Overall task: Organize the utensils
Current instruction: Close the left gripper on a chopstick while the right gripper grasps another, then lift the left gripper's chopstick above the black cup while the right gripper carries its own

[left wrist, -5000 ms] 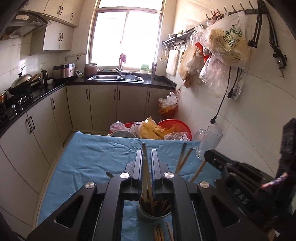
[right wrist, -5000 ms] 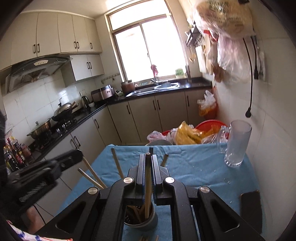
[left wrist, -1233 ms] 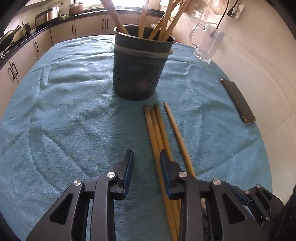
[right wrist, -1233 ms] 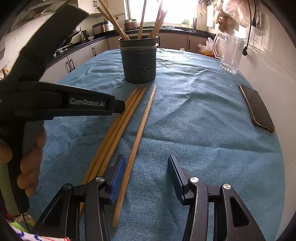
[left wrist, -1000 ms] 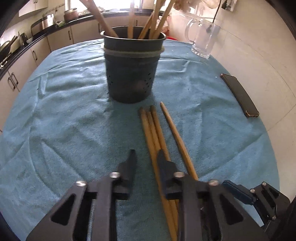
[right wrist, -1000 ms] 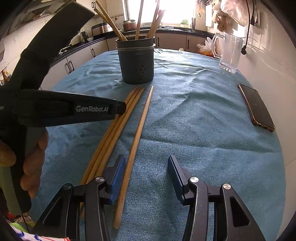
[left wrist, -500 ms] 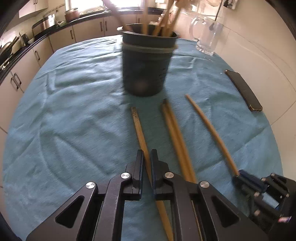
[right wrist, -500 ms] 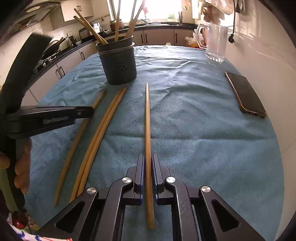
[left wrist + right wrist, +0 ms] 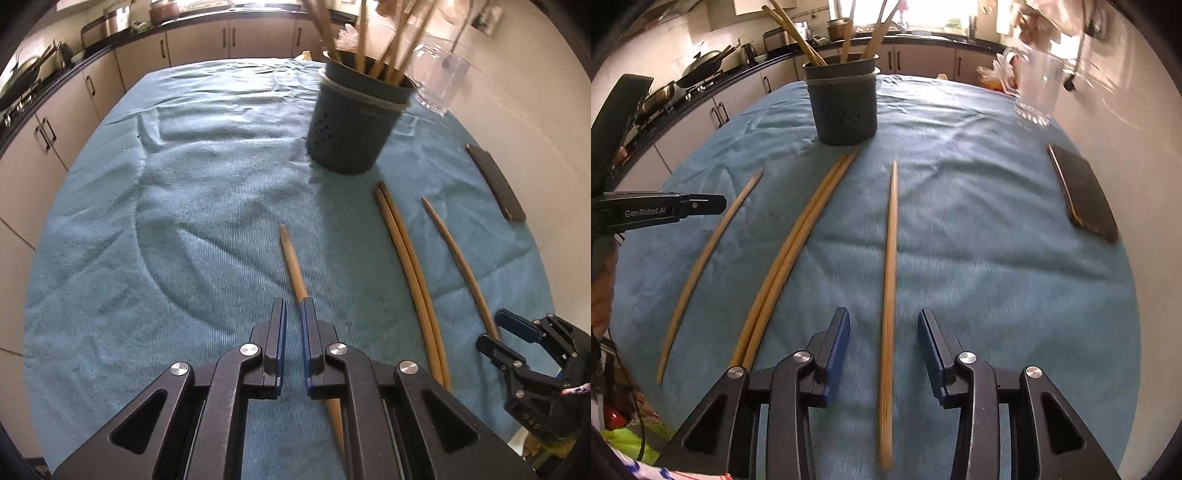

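A dark perforated utensil holder (image 9: 352,125) (image 9: 846,103) holds several wooden chopsticks on the blue cloth. Loose chopsticks lie in front of it. My left gripper (image 9: 293,321) has its jaws a narrow gap apart, with one chopstick (image 9: 293,266) lying on the cloth just under the right pad, not gripped. A pair of chopsticks (image 9: 410,273) (image 9: 798,240) lies in the middle. My right gripper (image 9: 882,332) is open around another chopstick (image 9: 890,258) that lies flat on the cloth. The leftmost chopstick also shows in the right wrist view (image 9: 709,251).
A black phone (image 9: 1082,192) (image 9: 496,182) lies near the table's right edge. A glass mug (image 9: 1034,88) stands at the far right by the wall. Kitchen cabinets and a stove counter run along the left. My right gripper also shows in the left wrist view (image 9: 517,339).
Both grippers had closed on a chopstick each and spread them apart sideways. Now both have released: the right jaws stand wide open, the left slightly apart. Both chopsticks lie on the cloth.
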